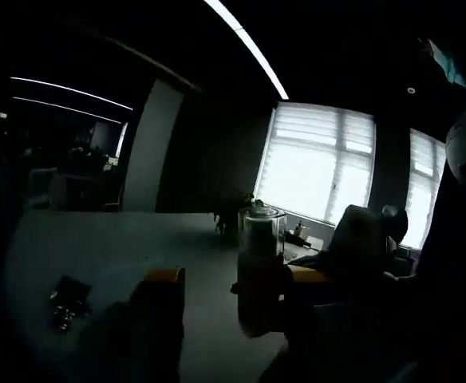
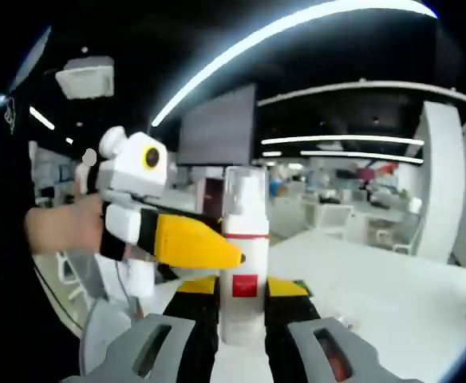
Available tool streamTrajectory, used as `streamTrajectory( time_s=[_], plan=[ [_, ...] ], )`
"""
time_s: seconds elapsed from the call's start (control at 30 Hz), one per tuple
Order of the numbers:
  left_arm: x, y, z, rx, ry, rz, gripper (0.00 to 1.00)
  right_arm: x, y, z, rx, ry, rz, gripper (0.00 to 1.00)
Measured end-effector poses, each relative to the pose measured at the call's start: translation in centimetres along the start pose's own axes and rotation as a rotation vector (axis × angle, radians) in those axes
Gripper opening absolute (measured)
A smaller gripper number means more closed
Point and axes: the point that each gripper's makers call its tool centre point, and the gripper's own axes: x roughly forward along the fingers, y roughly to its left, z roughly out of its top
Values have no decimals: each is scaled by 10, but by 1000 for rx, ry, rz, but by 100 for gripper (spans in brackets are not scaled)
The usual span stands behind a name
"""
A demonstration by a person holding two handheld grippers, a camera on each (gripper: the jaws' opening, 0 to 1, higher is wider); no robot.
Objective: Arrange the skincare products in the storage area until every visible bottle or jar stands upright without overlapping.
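The right tongs (image 2: 241, 315) were pinching a white pump bottle (image 2: 243, 263) between their black, yellow-tipped jaws. The bottle stood upright in the grip, lifted above the white counter (image 2: 377, 279), its clear cap on top and a red band and red label on its body. In the right gripper view the left tongs (image 2: 234, 257) reached in from the left, a hand (image 2: 61, 223) behind them, and their yellow tip lay against the bottle's side just under the cap.

In the left gripper view, which was very dark, the left tongs (image 1: 233, 289) showed as two yellow-edged jaws with the same bottle (image 1: 261, 263) standing between them. The right-hand jaw seemed to meet the bottle, while the other stood well off, so I could not tell whether those tongs were gripping or only steadying it.

Beyond them the pale counter (image 1: 97, 239) ran back towards bright windows, with a small dark packet (image 1: 67, 302) lying on it.

Judging from this, the task was at an early or middle point: one bottle was in hand and not yet set down, and no storage area or arranged products could be made out.
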Motion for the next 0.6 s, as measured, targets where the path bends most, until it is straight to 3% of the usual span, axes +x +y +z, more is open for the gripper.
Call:
streamTrajectory(
  time_s=[0.07,0.17,0.43,0.6],
  plan=[
    [1,-3,3,-3,-25,43,45,2,-5,-2,-21,10,-59,13],
    [2,-9,4,19,-43,93,45,6,1,-1,-10,-4,-68,13],
    [1,-7,-1,63,-31,155,31,7,-4,-4,-18,0,-82,13],
    [3,-7,-4,59,-20,152,24,6,-6,-7,-22,16,-87,13]
  ],
)
